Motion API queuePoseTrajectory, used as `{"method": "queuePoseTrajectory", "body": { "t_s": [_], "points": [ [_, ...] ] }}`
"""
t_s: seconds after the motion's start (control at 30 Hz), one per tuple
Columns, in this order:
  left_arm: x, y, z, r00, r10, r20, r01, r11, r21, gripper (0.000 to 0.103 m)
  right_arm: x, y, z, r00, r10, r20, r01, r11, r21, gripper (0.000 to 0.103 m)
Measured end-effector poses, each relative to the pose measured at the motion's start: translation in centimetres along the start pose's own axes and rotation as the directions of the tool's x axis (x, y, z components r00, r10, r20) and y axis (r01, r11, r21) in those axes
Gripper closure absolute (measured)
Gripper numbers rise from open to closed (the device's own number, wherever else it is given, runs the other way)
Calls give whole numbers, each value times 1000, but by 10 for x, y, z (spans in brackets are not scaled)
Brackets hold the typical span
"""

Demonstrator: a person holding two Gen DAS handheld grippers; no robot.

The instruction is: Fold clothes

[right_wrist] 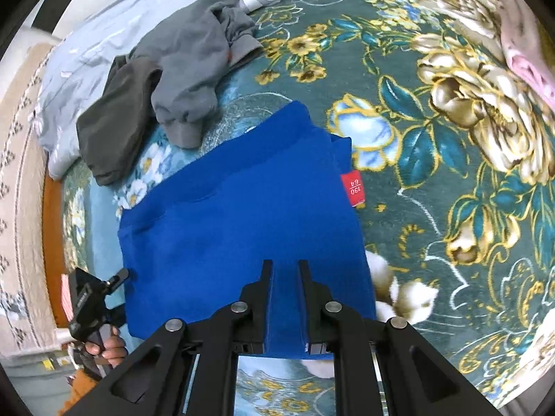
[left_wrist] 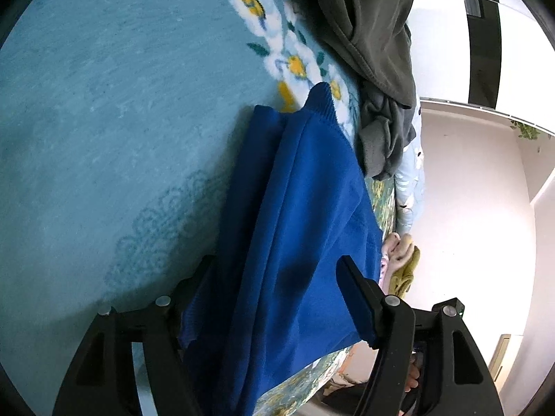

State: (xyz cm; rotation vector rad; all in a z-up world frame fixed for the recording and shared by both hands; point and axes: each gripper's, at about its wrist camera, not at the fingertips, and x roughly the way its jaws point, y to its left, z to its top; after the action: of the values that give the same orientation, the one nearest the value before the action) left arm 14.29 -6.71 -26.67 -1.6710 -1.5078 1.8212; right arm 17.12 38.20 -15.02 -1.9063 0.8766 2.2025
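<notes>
Royal-blue knit, the blue sweater (right_wrist: pixel 242 222), spread folded on the floral blanket (right_wrist: pixel 433 180) over the bed, red size tag (right_wrist: pixel 353 187) poking out at its right edge. Near hem pinched tight in the right tongs (right_wrist: pixel 285 270), fabric bunched up between the two black fingers, jaws clamped close on it. Over on the left side, left tongs (left_wrist: pixel 277 270) spread wide, jaws apart, blue cloth lying between them but pads not pressing; one finger half buried under a fold, the other standing clear on top. From the right wrist view, left tongs (right_wrist: pixel 104 287) seen at the sweater's left edge, tip just touching the cloth, a hand (right_wrist: pixel 109 346) wrapped around the grip below. Ribbed cuff (left_wrist: pixel 321 98) of the sweater reaching up toward the white-and-yellow flower border. Just beyond, a heap of grey clothes (right_wrist: pixel 194 69) and a darker olive garment (right_wrist: pixel 111 128), partly overlapping, near the sweater's far corner but apart from it. Pale blue quilt (right_wrist: pixel 90 55) behind the pile. Pink cloth (right_wrist: pixel 527 55) off at the far right of the bed.
</notes>
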Motion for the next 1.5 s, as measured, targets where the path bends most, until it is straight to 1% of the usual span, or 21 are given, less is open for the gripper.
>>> {"method": "queuePoseTrajectory", "body": {
  "t_s": [0.07,0.1,0.17,0.23,0.3,0.47,0.63,0.73,0.77,0.8,0.83,0.97,1.13,1.27,1.33,1.4,1.5],
  "points": [
    [2,0,2,1000,3,3,-3,1000,-10,33,-1,-7,1,1000,21,4,-21,999,33,88],
    [2,0,3,1000,4,4,-4,1000,-17,33,-1,-10,2,1000,31,6,-31,998,49,86],
    [3,0,4,1000,5,4,-5,999,-35,33,-4,-18,4,998,54,18,-55,996,75,78],
    [4,0,5,1000,9,7,-9,999,-48,33,-8,-26,7,997,70,32,-73,993,92,62],
    [5,-2,5,1000,25,13,-24,998,-49,33,-8,-34,10,996,81,34,-84,991,107,56],
    [7,-7,3,997,76,24,-74,995,-64,33,0,-59,16,995,85,42,-91,985,147,55],
    [12,-13,5,991,135,24,-132,986,-100,33,18,-80,22,988,149,40,-154,971,183,54],
    [15,-19,6,984,176,21,-173,980,-101,33,33,-87,23,980,199,25,-200,962,186,54],
    [16,-20,7,983,185,21,-182,978,-103,33,38,-89,24,976,216,21,-216,958,188,54],
    [17,-21,7,981,193,21,-190,976,-105,33,43,-92,24,972,236,20,-236,953,192,51],
    [17,-22,7,980,198,21,-195,975,-110,33,46,-96,24,965,260,22,-259,946,197,49],
    [20,-24,9,977,214,13,-212,972,-106,33,56,-108,22,940,340,27,-338,916,216,45],
    [23,-25,12,975,221,-2,-220,970,-105,33,64,-116,24,898,438,24,-433,877,208,43],
    [26,-30,11,969,248,12,-246,964,-96,33,69,-114,28,864,504,15,-498,848,181,43],
    [28,-33,9,965,261,26,-258,962,-85,33,74,-111,31,859,512,3,-506,847,164,43],
    [27,-32,8,966,256,39,-251,963,-96,33,77,-110,34,855,519,1,-513,845,153,43],
    [29,-33,8,965,260,43,-255,961,-105,33,81,-112,37,841,541,8,-535,831,154,43]
  ]
}}
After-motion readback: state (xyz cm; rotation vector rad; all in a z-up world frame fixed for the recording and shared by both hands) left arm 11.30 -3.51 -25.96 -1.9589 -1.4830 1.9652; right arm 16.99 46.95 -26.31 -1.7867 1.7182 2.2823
